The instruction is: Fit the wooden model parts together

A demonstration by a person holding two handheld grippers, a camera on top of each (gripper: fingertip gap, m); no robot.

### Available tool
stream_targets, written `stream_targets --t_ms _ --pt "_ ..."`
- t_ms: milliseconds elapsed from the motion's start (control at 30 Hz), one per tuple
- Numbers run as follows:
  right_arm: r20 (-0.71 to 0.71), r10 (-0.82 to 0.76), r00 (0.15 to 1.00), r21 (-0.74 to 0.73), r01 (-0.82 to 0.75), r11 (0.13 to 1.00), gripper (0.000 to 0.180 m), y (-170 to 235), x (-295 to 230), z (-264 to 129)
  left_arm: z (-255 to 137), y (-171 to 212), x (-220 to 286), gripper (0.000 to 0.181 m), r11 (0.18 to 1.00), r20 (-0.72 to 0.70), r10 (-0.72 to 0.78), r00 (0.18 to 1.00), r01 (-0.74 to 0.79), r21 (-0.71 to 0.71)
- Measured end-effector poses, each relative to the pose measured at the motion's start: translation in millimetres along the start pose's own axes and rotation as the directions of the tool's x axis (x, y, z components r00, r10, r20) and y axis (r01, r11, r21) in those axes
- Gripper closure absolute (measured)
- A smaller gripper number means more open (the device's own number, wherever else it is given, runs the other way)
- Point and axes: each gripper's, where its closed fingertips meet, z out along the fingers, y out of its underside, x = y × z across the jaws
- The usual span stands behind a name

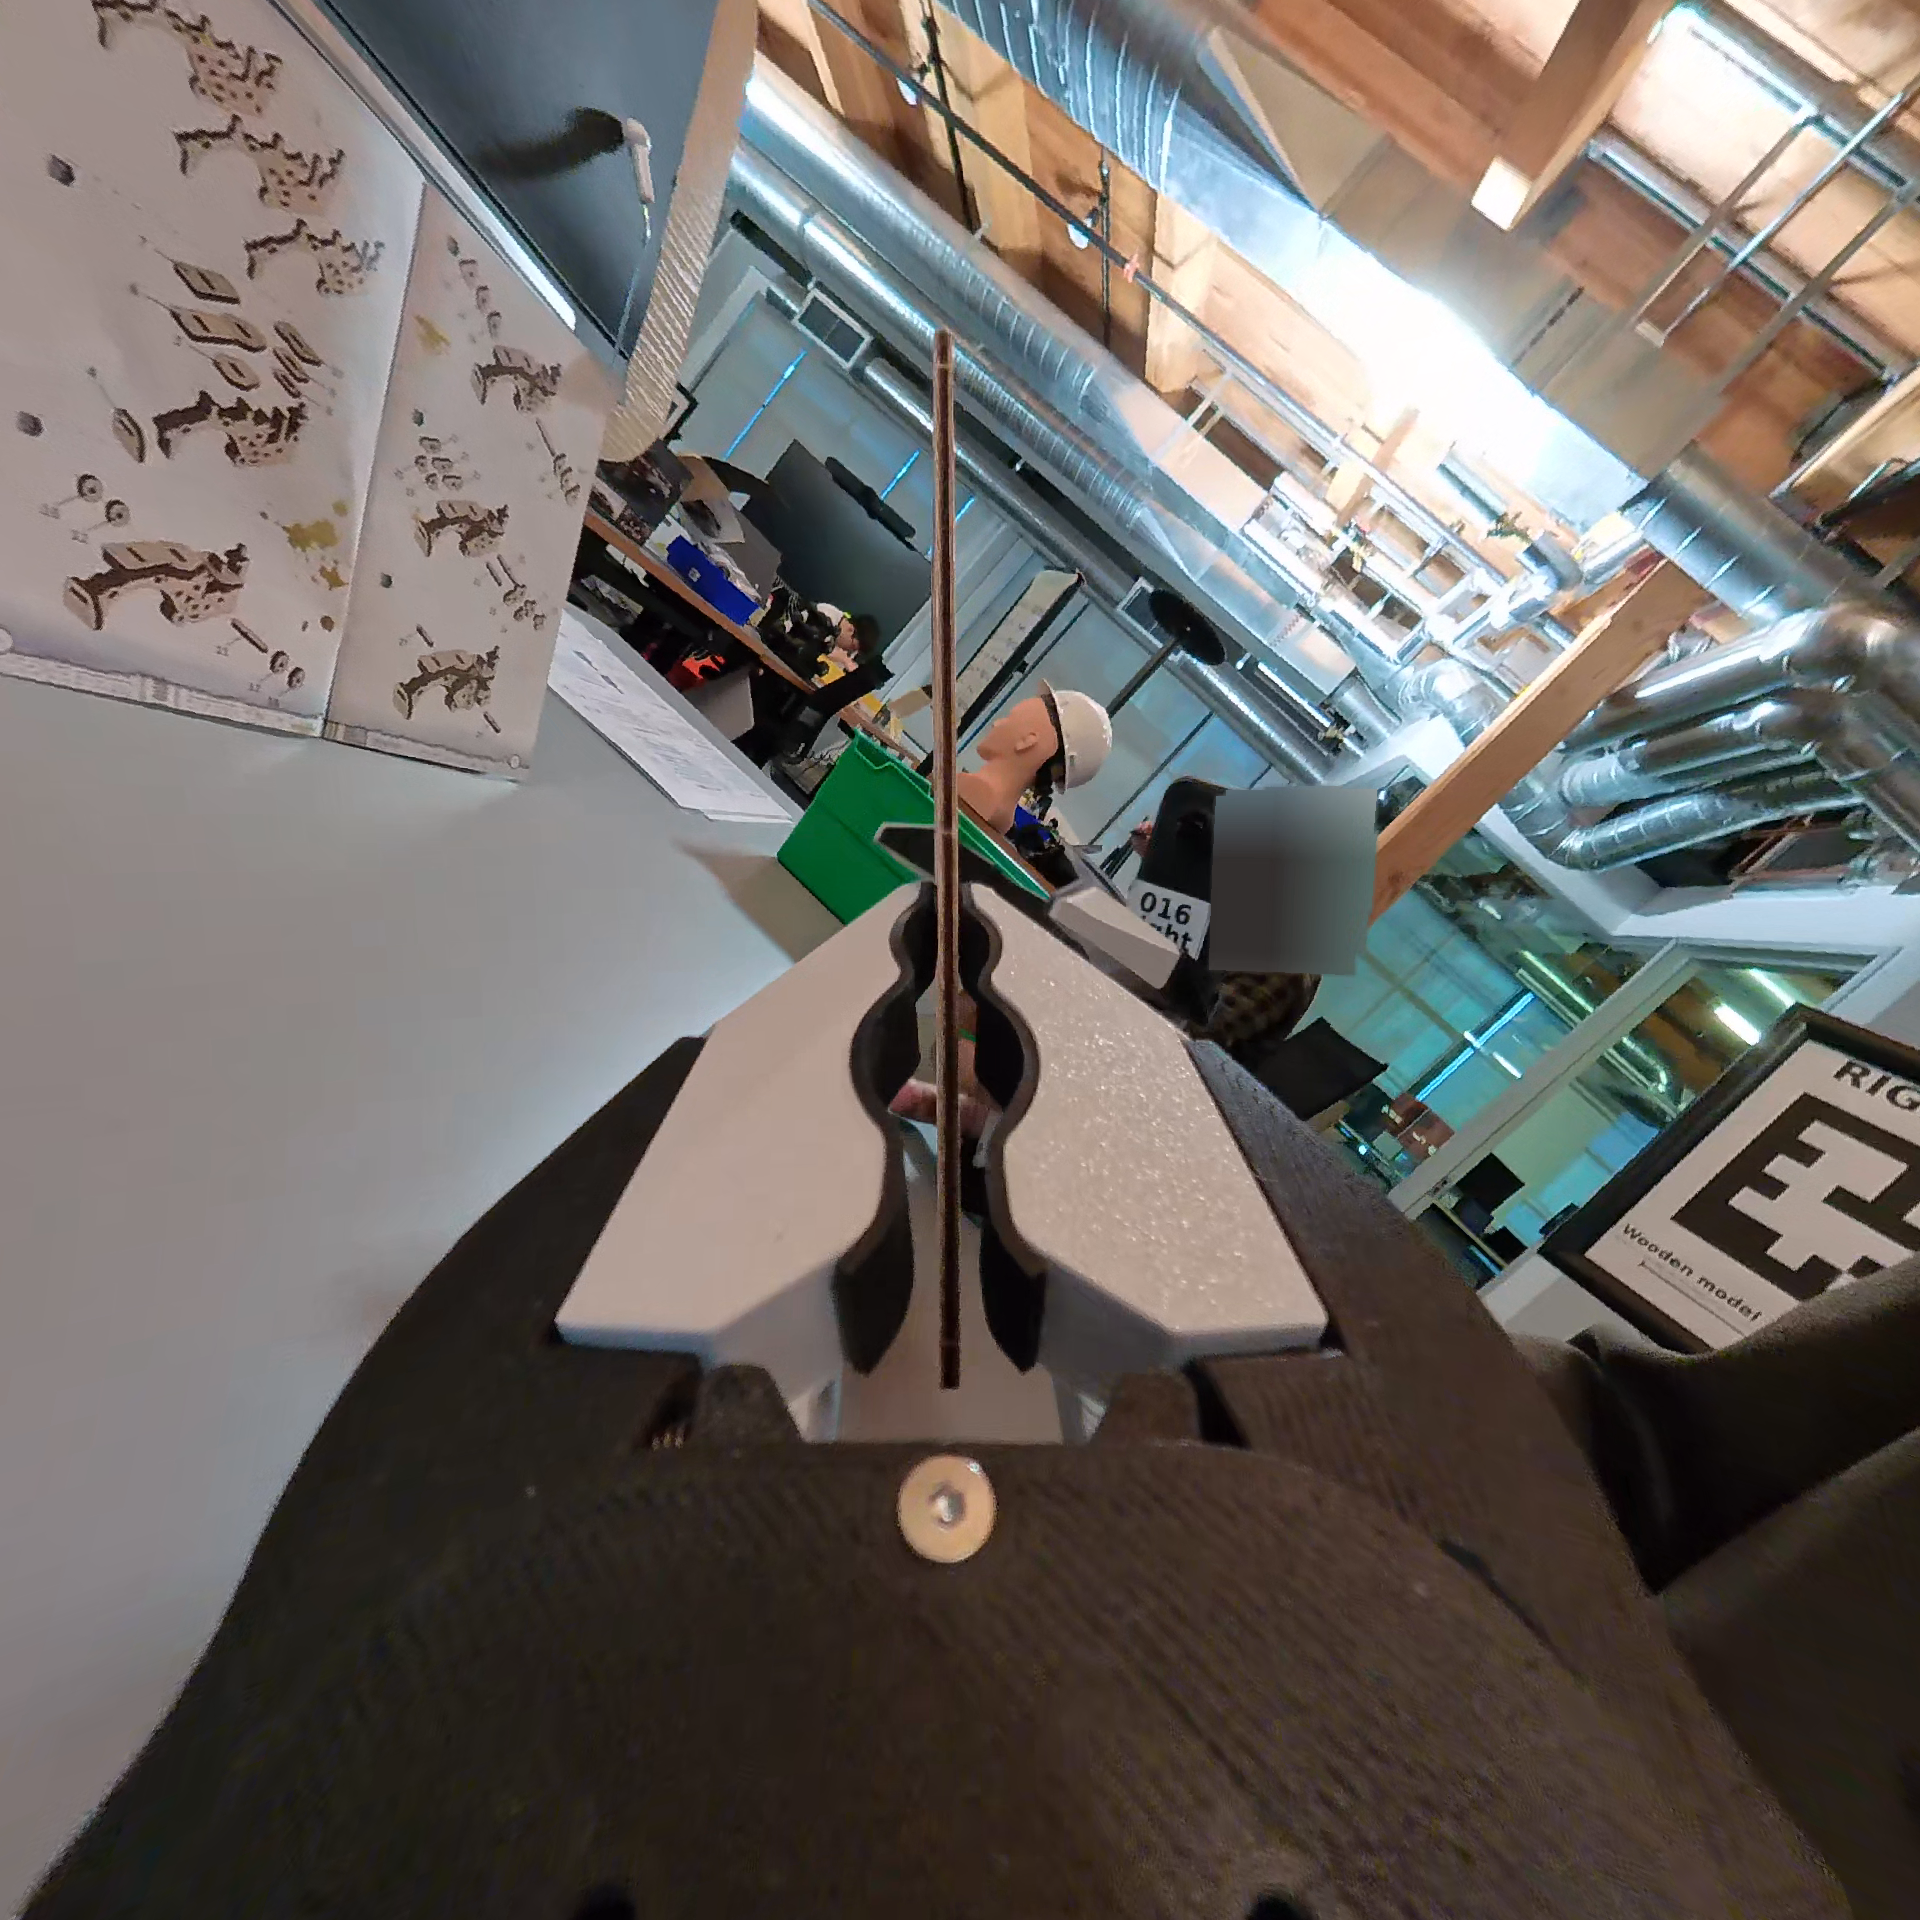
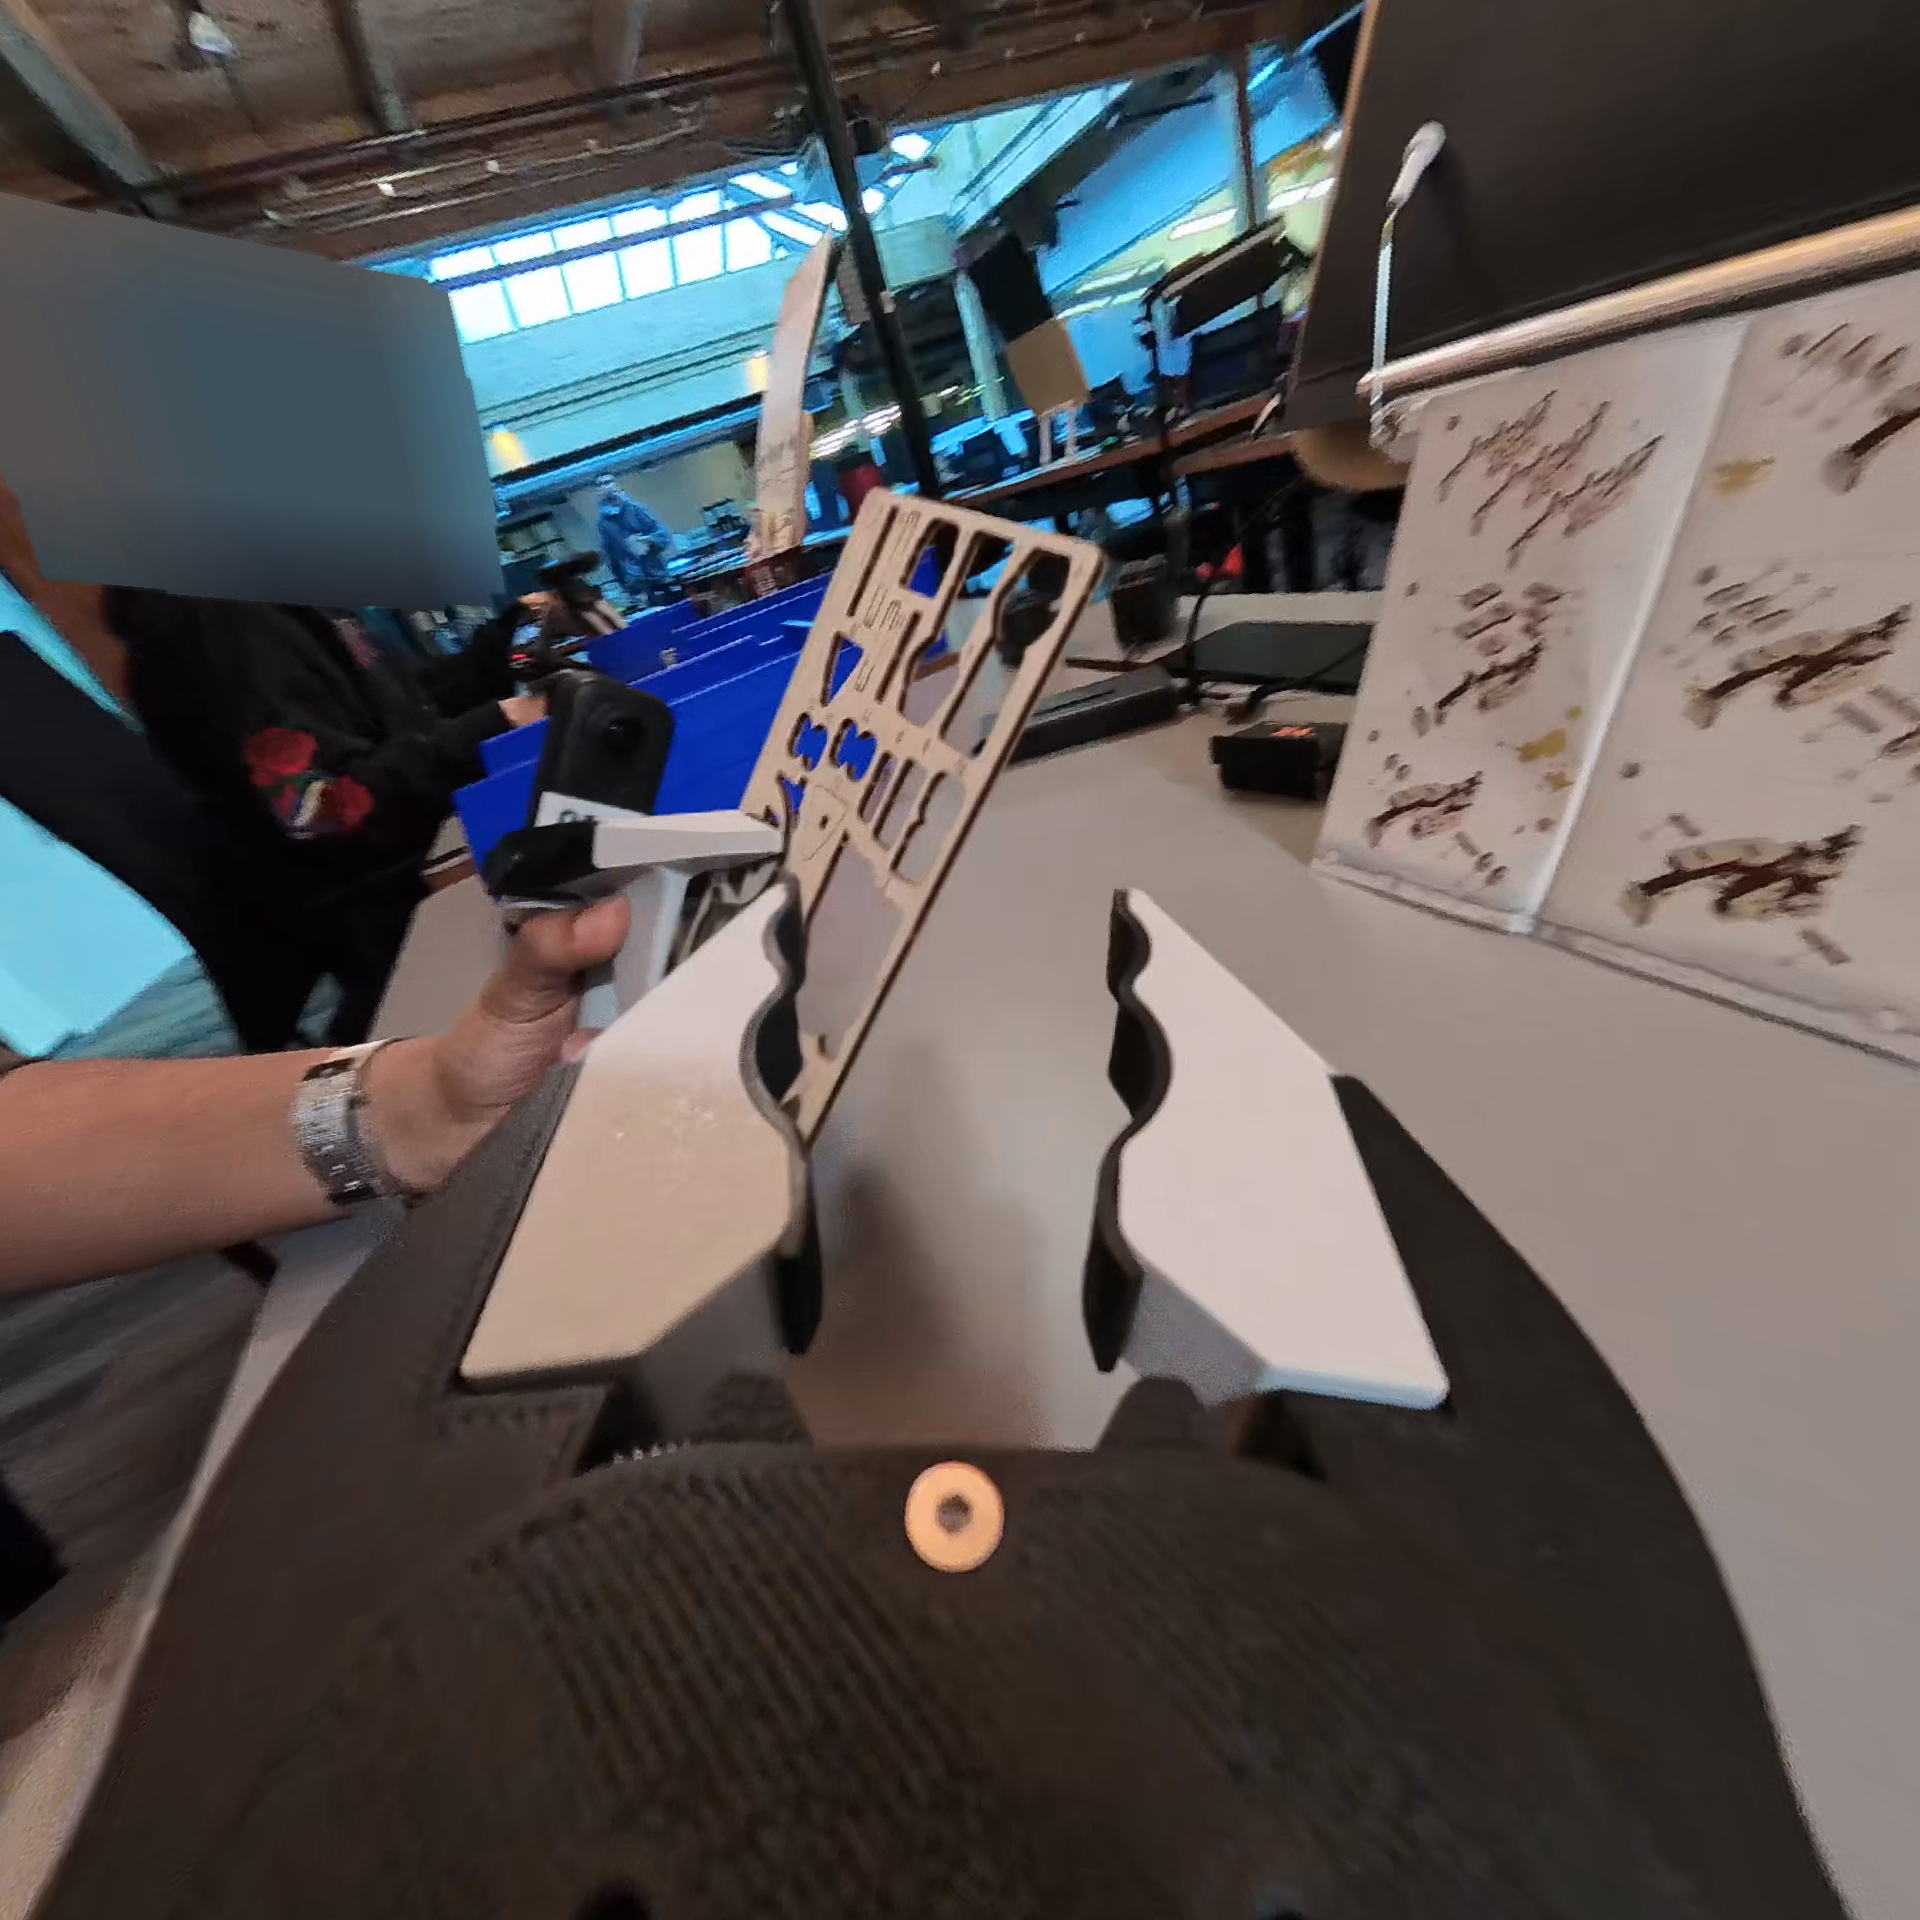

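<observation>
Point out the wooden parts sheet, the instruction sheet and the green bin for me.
wooden parts sheet [image 2: 914,748]: right wrist view, on the cut-out face near its middle.
instruction sheet [image 1: 260,395]: left wrist view, on the left printed page.
green bin [image 1: 847,836]: left wrist view, on its near side wall.

Open workshop, exposed silver ducts [image 1: 1039,343], wooden beams [image 1: 1538,114], cluttered workbenches [image 2: 1122,457], blue bins [image 2: 707,707]

1. Left wrist view looks up along its fingers, close on the wooden sheet [image 1: 943,727] edge-on.
2. Right wrist view faces that sheet [image 2: 914,769] broadside; both share the instruction sheet [image 1: 260,395] [image 2: 1662,665].
</observation>
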Motion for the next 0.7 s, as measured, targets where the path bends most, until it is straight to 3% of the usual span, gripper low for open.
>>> stream_targets --t_ms 200,400,633,700 --pt "0.074 0.142 0.987 -0.125 -0.132 0.983 0.113 21 -15 15 2 7 7 0.181 0.999 -0.051 -0.001 0.999 -0.002 -0.047" --pt "0.126 0.202 0.971 -0.155 -0.182 0.971 0.146 27 -30 18 7 15 6 0.181 0.994 -0.036 0.016 0.999 -0.02 -0.105" --pt "0.139 0.31 0.94 -0.104 -0.298 0.949 0.15 21 -28 16 14 30 11 0.181 0.979 -0.037 0.064 0.997 -0.07 -0.191" --pt "0.147 0.323 0.935 -0.077 -0.315 0.946 0.162 18 -27 15 15 33 13 0.181 0.976 -0.045 0.063 0.997 -0.071 -0.207"
